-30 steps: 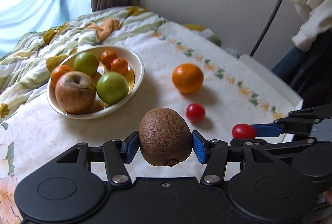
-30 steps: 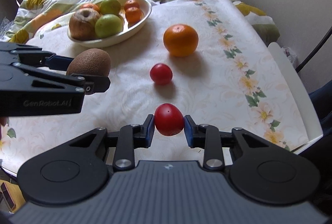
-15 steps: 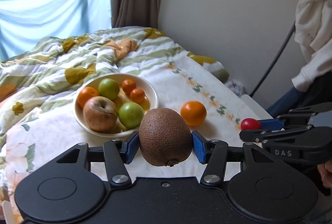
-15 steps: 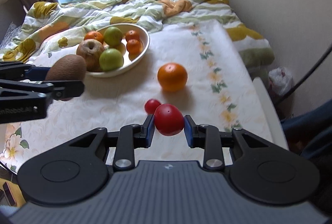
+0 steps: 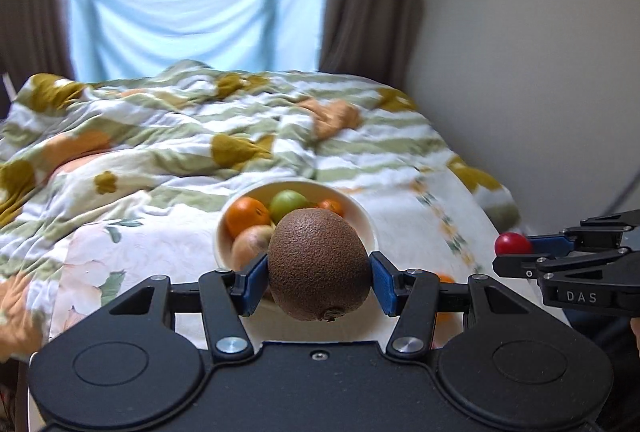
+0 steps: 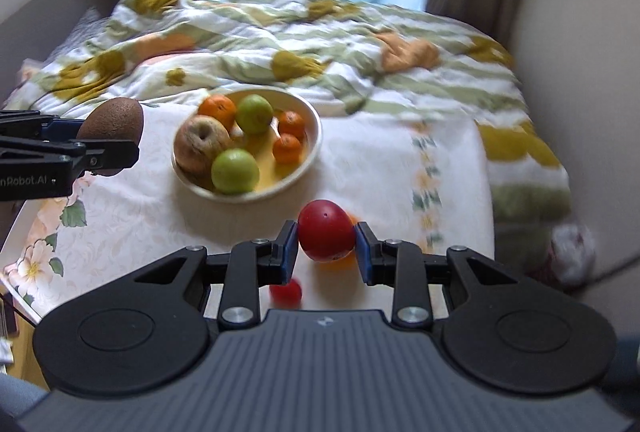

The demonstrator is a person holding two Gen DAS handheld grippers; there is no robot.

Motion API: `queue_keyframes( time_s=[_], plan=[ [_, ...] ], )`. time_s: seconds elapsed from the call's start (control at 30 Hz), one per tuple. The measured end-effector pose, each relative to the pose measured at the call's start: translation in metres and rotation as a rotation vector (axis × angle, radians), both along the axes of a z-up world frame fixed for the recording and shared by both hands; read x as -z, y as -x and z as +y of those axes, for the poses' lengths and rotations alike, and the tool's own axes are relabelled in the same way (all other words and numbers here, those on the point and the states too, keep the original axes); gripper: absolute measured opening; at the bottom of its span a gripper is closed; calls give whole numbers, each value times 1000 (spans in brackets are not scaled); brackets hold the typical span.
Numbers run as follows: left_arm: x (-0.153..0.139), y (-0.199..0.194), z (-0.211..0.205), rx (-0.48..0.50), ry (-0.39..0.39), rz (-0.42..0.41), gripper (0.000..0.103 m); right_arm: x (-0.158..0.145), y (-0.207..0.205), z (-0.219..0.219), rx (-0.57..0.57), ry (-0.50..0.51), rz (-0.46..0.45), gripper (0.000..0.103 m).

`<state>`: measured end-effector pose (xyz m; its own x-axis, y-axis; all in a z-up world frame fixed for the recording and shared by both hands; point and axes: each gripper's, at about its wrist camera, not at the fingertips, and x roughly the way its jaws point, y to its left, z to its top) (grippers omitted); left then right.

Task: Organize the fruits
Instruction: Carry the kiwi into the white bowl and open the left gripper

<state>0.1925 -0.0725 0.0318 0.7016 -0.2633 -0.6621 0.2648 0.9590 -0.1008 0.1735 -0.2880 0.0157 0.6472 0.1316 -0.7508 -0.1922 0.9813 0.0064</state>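
My left gripper (image 5: 318, 278) is shut on a brown kiwi (image 5: 319, 264), held high above the table in front of the white fruit bowl (image 5: 370, 222). The kiwi also shows at the left of the right wrist view (image 6: 112, 123). My right gripper (image 6: 326, 246) is shut on a red tomato (image 6: 326, 235), which also shows in the left wrist view (image 5: 512, 244). The bowl (image 6: 312, 147) holds a brown apple (image 6: 202, 141), two green apples and several small oranges. An orange (image 6: 352, 220) on the table is mostly hidden behind the held tomato. A second tomato (image 6: 286, 292) lies below my right gripper.
The table carries a white floral tablecloth (image 6: 140, 207). A rumpled green and yellow quilt (image 6: 280, 31) lies on the bed behind it. A wall (image 5: 520, 71) runs along the right, with curtains and a window at the back.
Both grippers have lifted and pulled back from the table with their fruit still held. The bowl and loose fruit now look smaller and lower in both views.
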Motion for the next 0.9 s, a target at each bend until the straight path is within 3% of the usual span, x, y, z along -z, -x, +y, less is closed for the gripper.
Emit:
queue_keyframes(
  time_s=[0.37,0.63,0.9],
  plan=[
    [4,-64,-30,-191,-9,-9,58,-3,-99,-23,-216,-39,-22,46],
    [41,-108,-59,-253,-40,33,58,18,-159,-35,-281,-77,12,46],
    [79,-127,-80,-260,-99,69,58,46,-194,-44,-311,-87,58,46]
  ],
)
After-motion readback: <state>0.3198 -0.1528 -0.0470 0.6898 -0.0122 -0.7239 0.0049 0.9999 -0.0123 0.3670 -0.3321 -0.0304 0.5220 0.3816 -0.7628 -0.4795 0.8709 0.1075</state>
